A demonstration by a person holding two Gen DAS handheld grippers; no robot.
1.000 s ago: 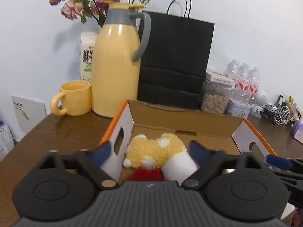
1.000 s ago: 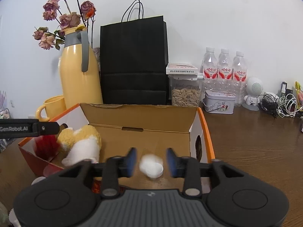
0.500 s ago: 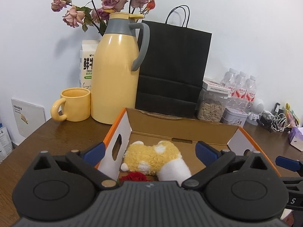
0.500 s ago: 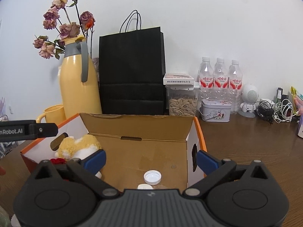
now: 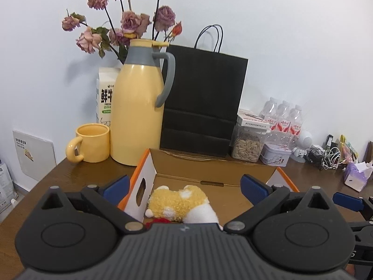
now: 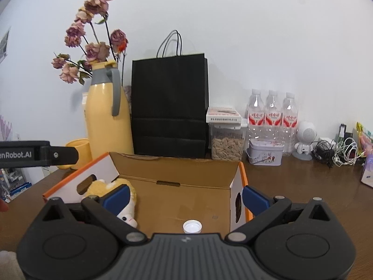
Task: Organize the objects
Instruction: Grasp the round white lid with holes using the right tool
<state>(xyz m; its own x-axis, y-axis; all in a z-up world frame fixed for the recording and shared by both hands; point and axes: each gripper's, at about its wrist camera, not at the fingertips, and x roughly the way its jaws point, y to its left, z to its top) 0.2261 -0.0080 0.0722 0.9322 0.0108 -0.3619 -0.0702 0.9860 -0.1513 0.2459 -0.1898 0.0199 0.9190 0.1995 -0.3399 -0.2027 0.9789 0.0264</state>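
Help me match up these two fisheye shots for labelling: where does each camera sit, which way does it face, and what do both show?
Left wrist: on the left gripper, facing the box's left end and plush toy; own open fingers show, right gripper's fingertip at right.
Right wrist: on the right gripper, facing the box's right half and white cap; own open fingers show, left gripper's arm at left.
Shared: box, plush toy, yellow jug, black bag.

Each tool (image 6: 184, 197) has a ribbed black body, round housings and blue pads (image 6: 254, 199).
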